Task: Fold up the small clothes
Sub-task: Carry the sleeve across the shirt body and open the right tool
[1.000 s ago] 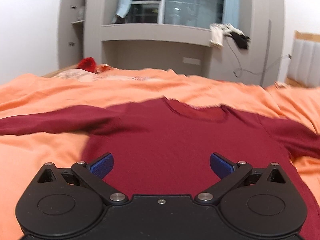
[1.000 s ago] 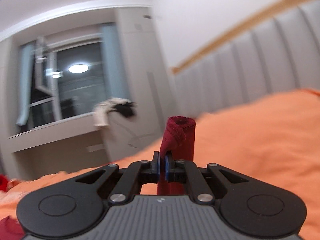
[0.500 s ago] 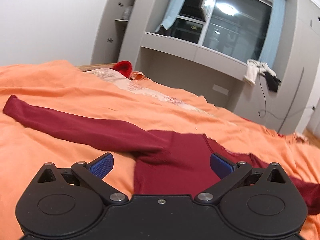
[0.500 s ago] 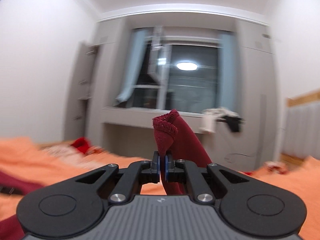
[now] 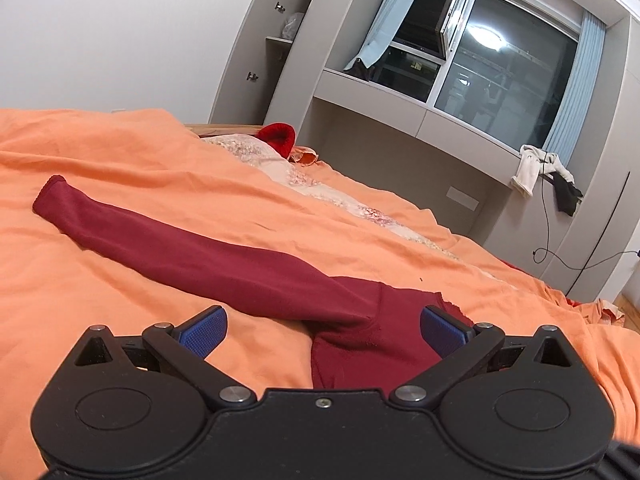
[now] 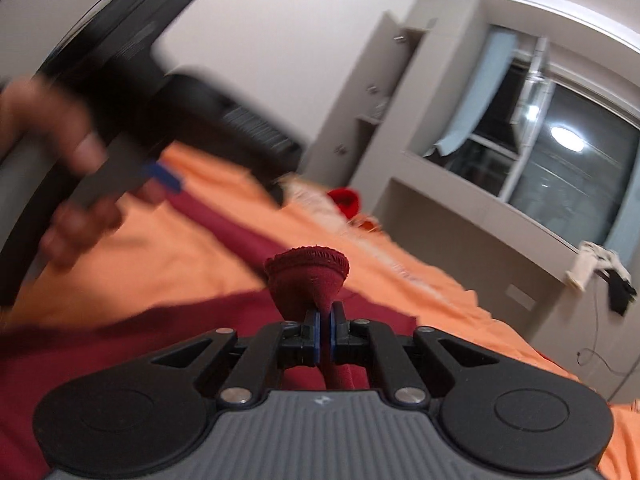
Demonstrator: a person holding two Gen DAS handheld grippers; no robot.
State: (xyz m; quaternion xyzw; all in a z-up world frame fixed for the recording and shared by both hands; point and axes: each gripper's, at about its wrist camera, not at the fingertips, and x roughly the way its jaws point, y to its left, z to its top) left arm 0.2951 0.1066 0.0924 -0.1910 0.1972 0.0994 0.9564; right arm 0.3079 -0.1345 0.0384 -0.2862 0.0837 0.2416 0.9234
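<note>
The big soft orange bed cover (image 5: 120, 184) holds the dark red long-sleeved cloth shirt (image 5: 224, 264), lying flat. My right gripper (image 6: 325, 330) has swung its pinched sleeve cuff (image 6: 308, 276) over the shirt body, so that sleeve is nearly folded. My left gripper (image 5: 322, 326) has turned toward the other sleeve, jaws wide apart, holding nothing.

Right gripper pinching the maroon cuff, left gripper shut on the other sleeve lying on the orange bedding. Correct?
Not quite. The left gripper is open, its jaws spread wide above the shirt, holding nothing; the left wrist view shows it. The rest stands: the right gripper pinches the cuff, and the other sleeve lies on the bedding.
</note>
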